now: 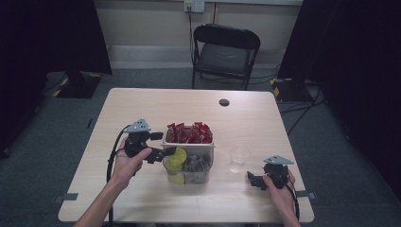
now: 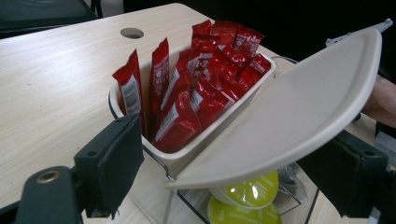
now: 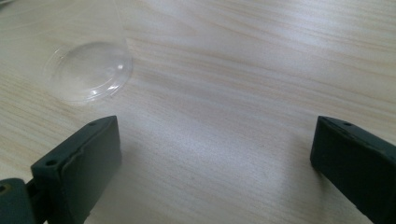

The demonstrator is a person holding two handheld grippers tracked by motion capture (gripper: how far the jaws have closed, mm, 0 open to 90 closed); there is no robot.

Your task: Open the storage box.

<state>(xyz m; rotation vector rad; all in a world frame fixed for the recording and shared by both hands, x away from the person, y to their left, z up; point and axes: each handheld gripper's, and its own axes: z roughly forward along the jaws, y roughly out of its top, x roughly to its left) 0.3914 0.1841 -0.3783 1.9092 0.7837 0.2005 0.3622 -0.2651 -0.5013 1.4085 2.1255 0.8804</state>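
Now your left gripper [image 2: 233, 186], jaws apart, flanks the smooth beige plastic lid [image 2: 289, 116] beside glossy red sachets [image 2: 196, 88]; your right gripper [image 3: 215, 168] gapes over bare wood-grain table [image 3: 243, 70].

My left gripper [image 1: 163, 152]: held in my left hand [image 1: 124, 163] at mid-table, jaws spread wide, pointing toward my right; grey plate on top, cable trailing back along my forearm. My right gripper [image 1: 251, 178]: held low in my right hand [image 1: 279, 189] near the table's near right edge, jaws wide apart, pointing leftward.
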